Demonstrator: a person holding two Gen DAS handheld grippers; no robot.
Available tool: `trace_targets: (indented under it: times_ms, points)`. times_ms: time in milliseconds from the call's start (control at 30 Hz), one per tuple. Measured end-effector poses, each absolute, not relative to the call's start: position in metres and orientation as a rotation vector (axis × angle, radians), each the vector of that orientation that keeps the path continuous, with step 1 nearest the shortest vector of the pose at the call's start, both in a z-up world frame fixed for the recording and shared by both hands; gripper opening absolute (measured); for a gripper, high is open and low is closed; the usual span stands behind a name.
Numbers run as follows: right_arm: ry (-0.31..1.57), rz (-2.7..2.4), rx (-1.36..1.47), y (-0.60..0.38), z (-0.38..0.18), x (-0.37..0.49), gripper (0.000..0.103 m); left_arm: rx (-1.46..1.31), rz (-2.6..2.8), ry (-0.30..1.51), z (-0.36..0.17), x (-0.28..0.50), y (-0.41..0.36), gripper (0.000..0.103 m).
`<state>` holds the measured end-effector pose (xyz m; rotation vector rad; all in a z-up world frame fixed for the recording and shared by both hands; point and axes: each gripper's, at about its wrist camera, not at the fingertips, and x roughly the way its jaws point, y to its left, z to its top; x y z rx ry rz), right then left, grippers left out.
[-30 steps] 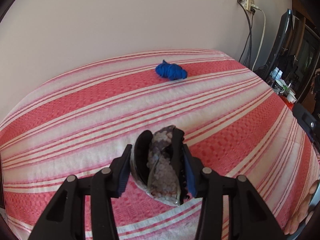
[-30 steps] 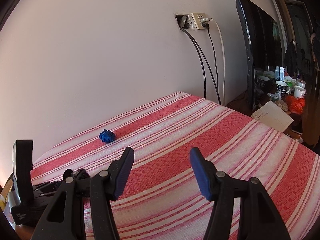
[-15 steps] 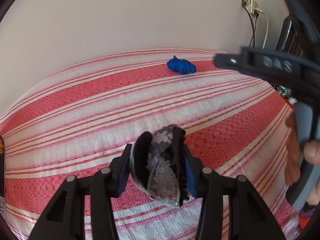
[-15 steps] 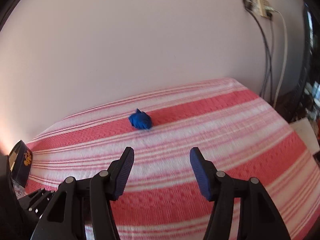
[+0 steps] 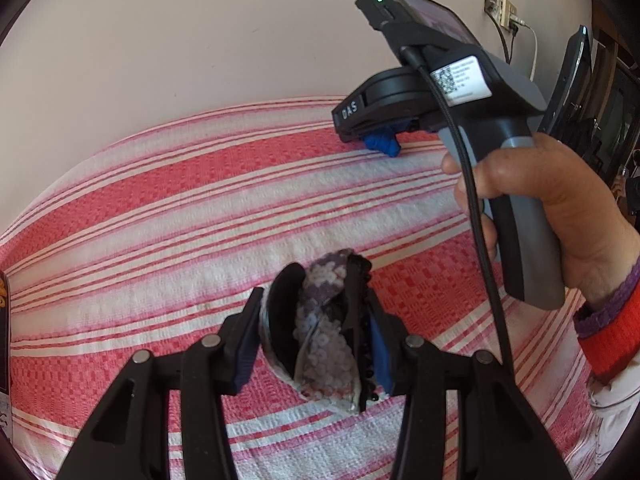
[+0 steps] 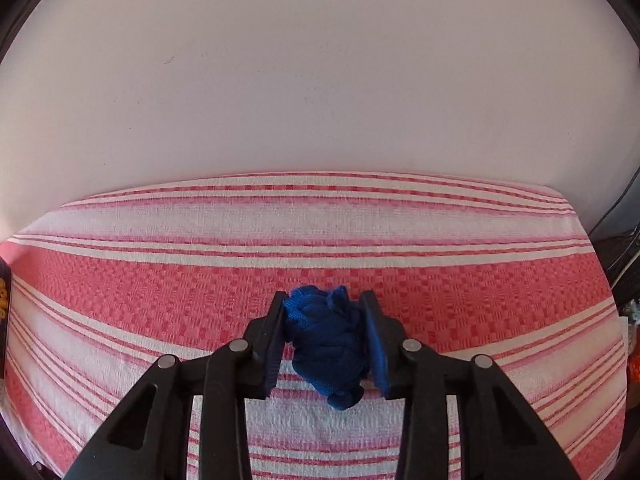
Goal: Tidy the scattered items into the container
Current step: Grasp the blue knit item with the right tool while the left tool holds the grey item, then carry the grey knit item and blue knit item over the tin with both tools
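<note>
The blue fabric bundle lies on the striped bedcover near the wall, directly between the pads of the right gripper, its long axis running along the fingers. The jaws have just been closing, and both pads appear to press its sides, though contact on the right is hard to confirm. The left gripper, well apart and nearer the bed's front, is clamped on a beaded pouch, apparently the container. The right hand's next move is a lift toward it.
</note>
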<state>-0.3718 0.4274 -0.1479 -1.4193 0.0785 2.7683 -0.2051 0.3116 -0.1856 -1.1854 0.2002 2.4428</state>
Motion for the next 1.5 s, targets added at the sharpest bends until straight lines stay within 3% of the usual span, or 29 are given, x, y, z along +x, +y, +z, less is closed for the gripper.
trace_targets:
  times_ms: [167,533,800,1500]
  points:
    - [0.272,2.716,-1.325,0.442,-0.143,-0.315,0.037,-1.187,2.44,0.19,-0.185,-0.206,0.311,0.046]
    - [0.319,2.649,-1.053,0.431,-0.119,-0.155,0.038,-1.194,2.443,0.144,-0.182,-0.19,0.299,0.045]
    - [0.425,2.571,-1.082,0.431,-0.141,-0.137,0.038,-1.167,2.422,0.276,-0.184,-0.149,0.304,0.045]
    - [0.456,2.581,-1.065,0.401,-0.148,-0.107,0.038,-1.182,2.379,0.242,-0.176,-0.084,0.232,0.045]
